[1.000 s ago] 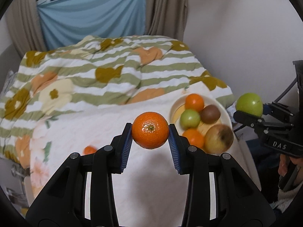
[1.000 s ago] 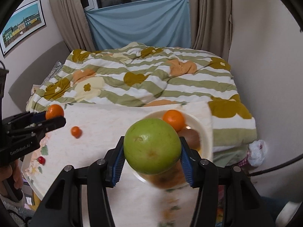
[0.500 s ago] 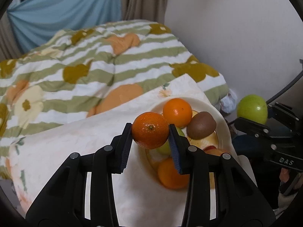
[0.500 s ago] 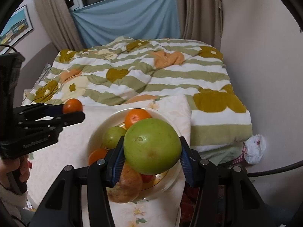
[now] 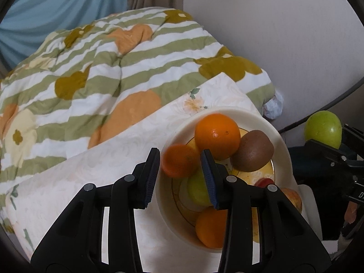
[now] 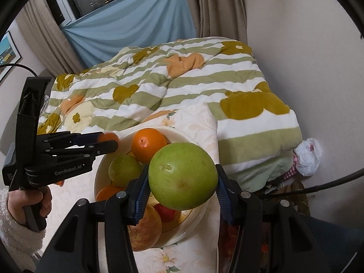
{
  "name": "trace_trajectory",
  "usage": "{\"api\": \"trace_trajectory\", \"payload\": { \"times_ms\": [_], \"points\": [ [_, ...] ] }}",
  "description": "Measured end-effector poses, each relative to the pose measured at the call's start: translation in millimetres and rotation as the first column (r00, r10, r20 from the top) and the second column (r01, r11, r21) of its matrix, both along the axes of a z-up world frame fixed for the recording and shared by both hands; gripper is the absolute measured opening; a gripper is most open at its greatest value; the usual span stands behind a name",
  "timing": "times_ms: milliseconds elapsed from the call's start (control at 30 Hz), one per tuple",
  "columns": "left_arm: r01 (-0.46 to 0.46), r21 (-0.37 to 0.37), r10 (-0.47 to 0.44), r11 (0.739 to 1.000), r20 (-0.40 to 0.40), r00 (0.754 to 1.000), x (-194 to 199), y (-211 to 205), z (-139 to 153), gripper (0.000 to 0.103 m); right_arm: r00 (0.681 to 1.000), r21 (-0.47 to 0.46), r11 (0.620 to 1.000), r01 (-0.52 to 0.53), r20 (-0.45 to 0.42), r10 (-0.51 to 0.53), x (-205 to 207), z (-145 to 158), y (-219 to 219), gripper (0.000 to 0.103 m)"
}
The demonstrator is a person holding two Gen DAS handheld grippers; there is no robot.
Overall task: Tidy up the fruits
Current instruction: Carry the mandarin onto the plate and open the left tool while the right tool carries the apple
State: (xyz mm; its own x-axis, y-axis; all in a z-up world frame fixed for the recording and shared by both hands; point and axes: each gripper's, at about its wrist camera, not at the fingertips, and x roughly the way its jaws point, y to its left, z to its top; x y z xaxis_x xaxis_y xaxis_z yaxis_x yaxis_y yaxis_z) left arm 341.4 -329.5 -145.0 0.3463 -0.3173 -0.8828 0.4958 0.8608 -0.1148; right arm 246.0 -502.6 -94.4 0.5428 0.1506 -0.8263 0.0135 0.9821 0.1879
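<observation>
My left gripper [image 5: 180,173] stands open over the near-left rim of the white fruit bowl [image 5: 281,141]. A small tangerine [image 5: 180,160], blurred, is between the pads and apart from them. The bowl holds a large orange [image 5: 217,135], a kiwi [image 5: 252,151], a green fruit [image 5: 198,187] and another orange [image 5: 210,226]. My right gripper [image 6: 182,195] is shut on a big green apple [image 6: 183,178] above the bowl's right side [image 6: 200,211]. In the right wrist view the left gripper [image 6: 107,142] reaches in from the left.
The bowl sits on a cream floral cloth [image 5: 95,182] over a table. A striped green and white quilt [image 5: 113,68] covers the bed behind. A wall [image 5: 273,34] stands close on the right. A white plastic bag [image 6: 308,157] lies on the floor beside the bed.
My left gripper has moved over the bowl and opened; the tangerine has left the pads and is dropping. My right gripper still holds the green apple, now closer over the bowl.
</observation>
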Motion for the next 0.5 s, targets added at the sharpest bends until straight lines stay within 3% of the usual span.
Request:
{"api": "trace_trajectory", "payload": {
  "times_ms": [33,100,133,167,233,500],
  "points": [
    [0.001,0.000,-0.001,1.000,0.004,1.000,0,1,1,0.046,1.000,-0.001,1.000,0.004,0.001,-0.004,0,1,0,0.049],
    [0.000,0.007,0.000,1.000,0.010,1.000,1,2,2,0.065,1.000,-0.004,1.000,0.011,0.005,-0.011,-2,2,0,0.049],
    [-0.002,0.007,0.002,1.000,0.015,1.000,0,3,3,0.092,1.000,-0.006,1.000,0.014,0.008,-0.014,-3,4,0,0.049],
    [-0.004,-0.001,0.005,1.000,0.020,1.000,-1,6,5,0.103,1.000,-0.008,1.000,0.014,0.010,-0.014,-3,4,1,0.049],
    [-0.019,-0.031,0.020,0.999,0.037,0.999,-5,14,14,0.103,1.000,-0.016,1.000,0.013,0.014,-0.013,-3,7,2,0.049],
    [-0.118,-0.010,0.118,0.993,0.053,0.992,-21,55,32,0.103,0.999,-0.021,0.999,-0.039,0.014,0.039,4,8,14,0.049]
  ]
}}
